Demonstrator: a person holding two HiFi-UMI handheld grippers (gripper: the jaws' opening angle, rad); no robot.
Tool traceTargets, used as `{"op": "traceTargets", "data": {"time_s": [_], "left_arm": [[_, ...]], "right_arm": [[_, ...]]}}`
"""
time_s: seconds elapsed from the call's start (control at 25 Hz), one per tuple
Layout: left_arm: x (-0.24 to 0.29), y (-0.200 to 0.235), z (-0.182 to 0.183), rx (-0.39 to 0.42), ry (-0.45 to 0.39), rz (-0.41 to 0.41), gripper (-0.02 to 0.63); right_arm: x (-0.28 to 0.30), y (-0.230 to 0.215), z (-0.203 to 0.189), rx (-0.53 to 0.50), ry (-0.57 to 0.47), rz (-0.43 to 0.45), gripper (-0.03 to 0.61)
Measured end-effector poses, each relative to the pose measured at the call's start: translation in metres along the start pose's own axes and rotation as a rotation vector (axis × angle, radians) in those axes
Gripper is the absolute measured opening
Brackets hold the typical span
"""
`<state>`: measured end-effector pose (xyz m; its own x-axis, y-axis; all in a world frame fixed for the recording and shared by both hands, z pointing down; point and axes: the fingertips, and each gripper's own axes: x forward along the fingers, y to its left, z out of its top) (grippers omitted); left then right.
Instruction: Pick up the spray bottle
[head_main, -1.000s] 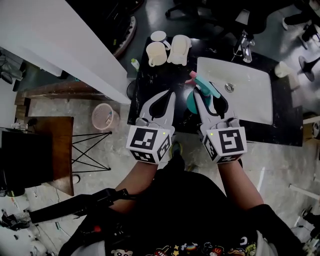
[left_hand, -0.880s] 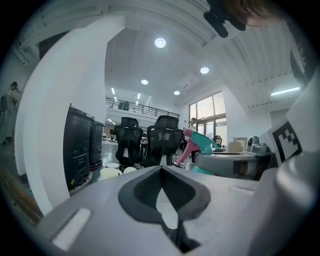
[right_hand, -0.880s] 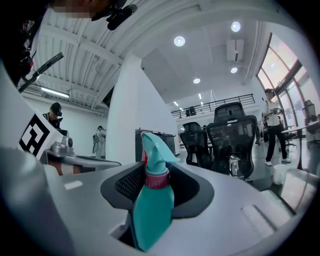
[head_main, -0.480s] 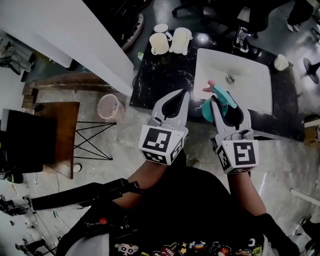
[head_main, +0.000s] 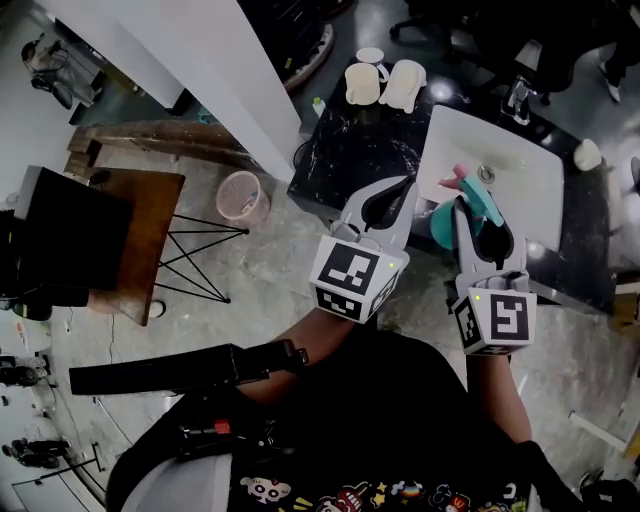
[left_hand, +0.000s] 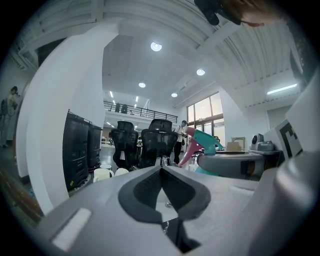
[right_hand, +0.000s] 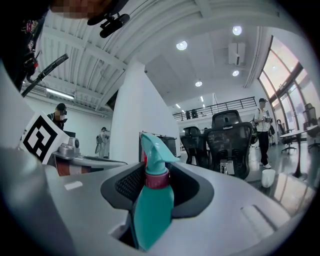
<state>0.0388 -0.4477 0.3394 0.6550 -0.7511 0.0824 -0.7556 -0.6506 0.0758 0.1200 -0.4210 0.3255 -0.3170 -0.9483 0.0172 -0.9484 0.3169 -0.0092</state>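
Spray bottle (right_hand: 152, 200): teal body, dark pink collar and teal spray head, standing upright between the jaws of the right tool.
Grasp: the right tool (head_main: 482, 235) is clenched on the bottle; its two dark pads press the neck and upper body from either side, and the spray head rises above the jaws.
Bottle from above: in the head view the spray bottle (head_main: 447, 222) sits at the tip of the right tool, its pink trigger (head_main: 455, 181) pointing left, over the left edge of the sink.
Bottle from the left: the left gripper view shows the spray bottle (left_hand: 205, 142) just to its right, beyond the right tool's jaw.
Left tool (head_main: 398, 190): jaws closed tip to tip with nothing between them; it hangs just left of the bottle, apart from it.
Sink (head_main: 520, 175): white rectangular basin set into the counter, with a faucet (head_main: 517, 100) at its far edge.
Counter (head_main: 350, 150): black; two white mugs (head_main: 363, 85) stand at its far left corner, well apart from the bottle.
Floor: a pink basket (head_main: 243, 195) stands left of the counter.
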Motion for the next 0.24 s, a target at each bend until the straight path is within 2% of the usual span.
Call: {"op": "traceTargets", "data": {"time_s": [0.24], "left_arm": [[-0.0055, -0.0085, 0.0028, -0.008, 0.001, 0.003, 0.000]], "right_arm": [[-0.0059, -0.0016, 0.0019, 0.006, -0.004, 0.003, 0.172]]}}
